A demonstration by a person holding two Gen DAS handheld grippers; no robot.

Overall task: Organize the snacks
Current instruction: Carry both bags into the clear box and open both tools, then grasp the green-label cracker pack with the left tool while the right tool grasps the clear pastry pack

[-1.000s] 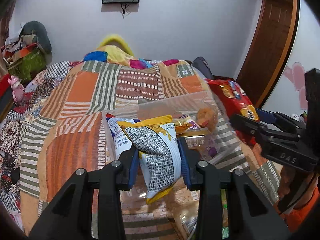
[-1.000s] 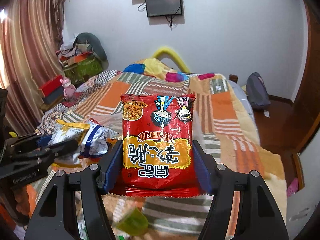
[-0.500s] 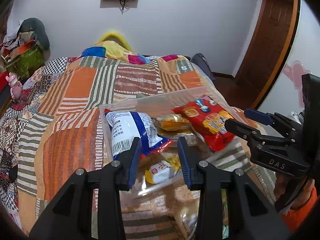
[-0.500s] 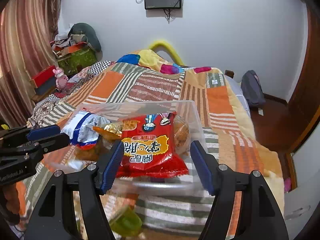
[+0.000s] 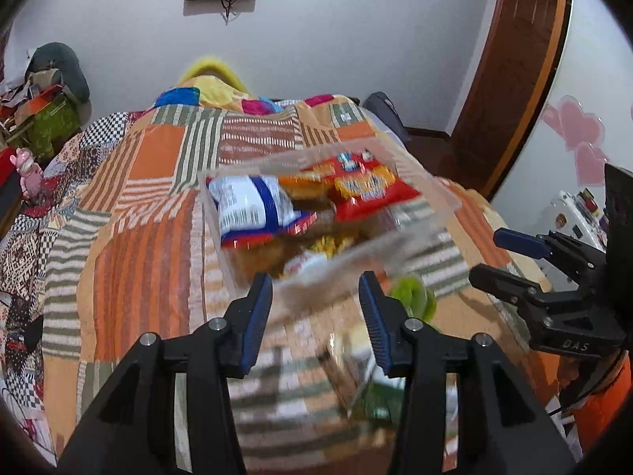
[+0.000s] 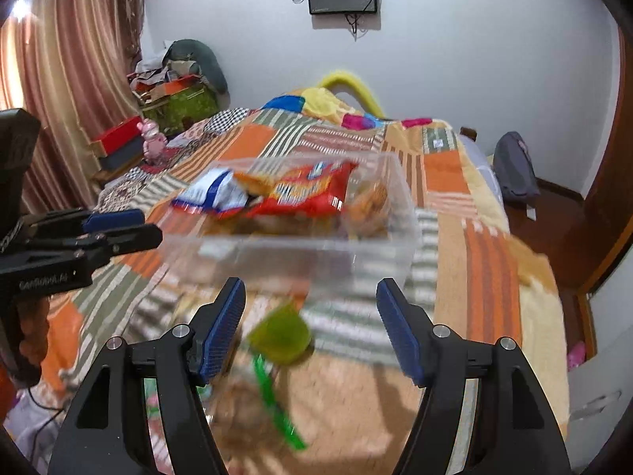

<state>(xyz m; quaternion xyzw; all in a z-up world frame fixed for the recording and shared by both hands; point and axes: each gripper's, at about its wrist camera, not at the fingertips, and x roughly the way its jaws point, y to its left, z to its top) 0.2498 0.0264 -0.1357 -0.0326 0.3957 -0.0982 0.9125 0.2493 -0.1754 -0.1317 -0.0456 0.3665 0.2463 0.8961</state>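
A clear plastic bin [image 5: 431, 213] [image 6: 395, 237] sits on the patchwork bed. In it lie a red noodle-snack bag [image 5: 368, 190] [image 6: 308, 194], a blue and white bag [image 5: 245, 206] [image 6: 209, 194] and smaller orange snacks [image 6: 372, 206]. My left gripper [image 5: 315, 308] is open and empty, just short of the bin's near wall. My right gripper [image 6: 310, 322] is open and empty, near side of the bin; it also shows at the right of the left wrist view [image 5: 498, 257]. A green snack packet [image 6: 281, 336] [image 5: 411, 297] lies on the bed between the right fingers.
More loose packets [image 5: 356, 360] lie blurred on the bed in front of the bin. The patchwork blanket [image 5: 134, 237] covers the bed. Clutter and a pink toy [image 6: 152, 138] stand at the far left. A wooden door [image 5: 510, 71] and a backpack [image 6: 514, 170] are at the right.
Both grippers let go of their bags into the bin, the left its yellow-topped bag and the right its red bag, then pulled back and lowered, open.
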